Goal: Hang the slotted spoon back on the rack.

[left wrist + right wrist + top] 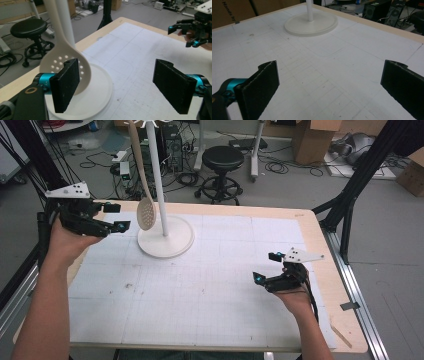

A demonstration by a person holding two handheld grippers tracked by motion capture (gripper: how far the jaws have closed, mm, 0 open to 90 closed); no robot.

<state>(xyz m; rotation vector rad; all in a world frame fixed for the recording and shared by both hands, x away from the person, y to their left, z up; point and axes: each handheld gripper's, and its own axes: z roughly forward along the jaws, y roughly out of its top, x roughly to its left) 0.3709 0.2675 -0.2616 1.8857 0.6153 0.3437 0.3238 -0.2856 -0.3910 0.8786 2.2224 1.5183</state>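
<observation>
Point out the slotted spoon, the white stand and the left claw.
slotted spoon (146,213), high view, on its perforated bowl.
white stand (176,244), high view, on the bare round base.
left claw (116,216), high view, midway between its fingertips.

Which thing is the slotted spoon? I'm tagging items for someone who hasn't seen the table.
On the table's far left stands a white stand with a round base. The slotted spoon hangs beside its pole, by the left gripper: cream, long-handled, its bowl full of holes.
</observation>
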